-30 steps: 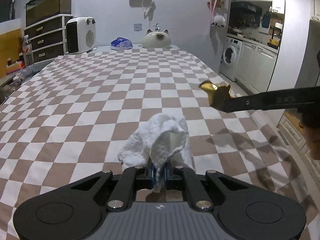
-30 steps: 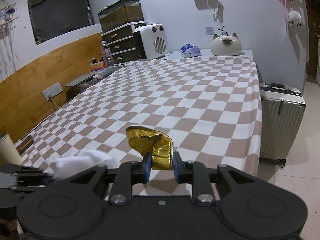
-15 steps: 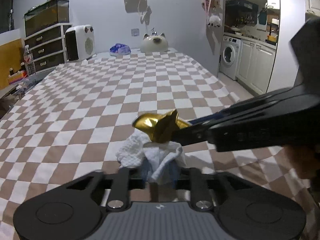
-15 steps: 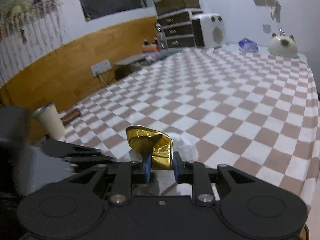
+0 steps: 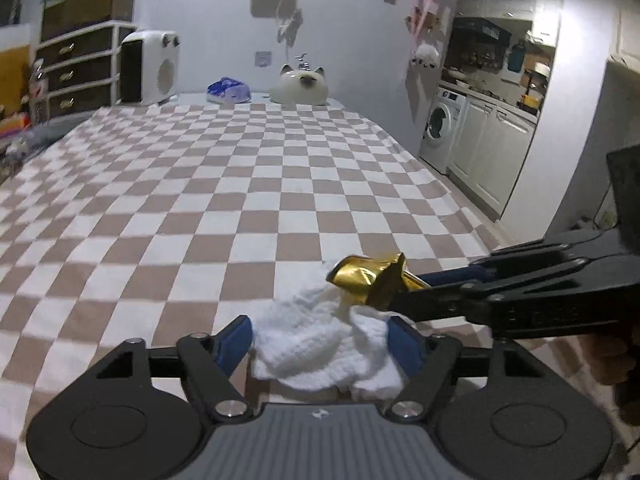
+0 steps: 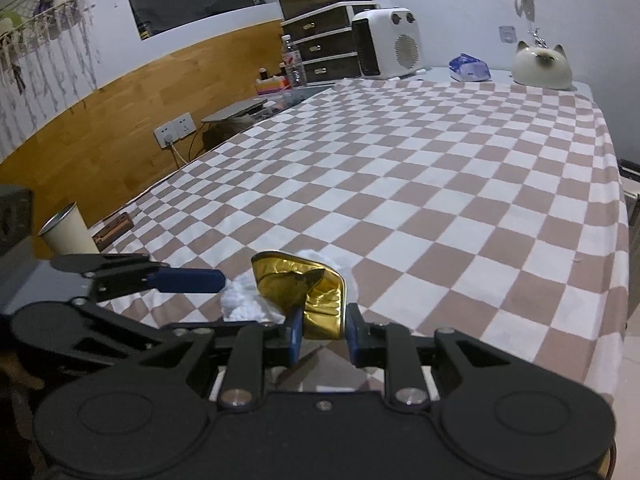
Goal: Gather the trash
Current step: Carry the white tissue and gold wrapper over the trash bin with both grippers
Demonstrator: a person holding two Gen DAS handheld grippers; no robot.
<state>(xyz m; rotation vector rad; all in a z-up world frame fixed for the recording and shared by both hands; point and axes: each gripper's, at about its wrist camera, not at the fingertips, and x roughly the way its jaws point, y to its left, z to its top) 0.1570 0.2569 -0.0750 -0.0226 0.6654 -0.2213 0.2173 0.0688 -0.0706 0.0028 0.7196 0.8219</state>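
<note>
A crumpled white tissue [image 5: 320, 344] lies on the checkered tablecloth between the spread fingers of my left gripper [image 5: 320, 344], which is open. My right gripper [image 6: 322, 330] is shut on a crumpled gold wrapper [image 6: 308, 296] and holds it just above the tissue. In the left wrist view the right gripper reaches in from the right with the gold wrapper [image 5: 372, 280] over the tissue's far edge. In the right wrist view the tissue [image 6: 248, 300] shows behind the wrapper, with the left gripper's blue-padded finger [image 6: 184, 280] beside it.
A paper cup [image 6: 68, 232] stands at the table's left edge. A white heater [image 5: 150, 66], a blue packet [image 5: 228, 90] and a cat-shaped ceramic pot [image 5: 300, 88] stand at the far end. Drawers [image 5: 76, 72] are far left; the table edge drops off at right.
My left gripper has opened and let go of the tissue, which now lies spread between its fingers. My right gripper has carried the gold wrapper leftward over the tissue.
</note>
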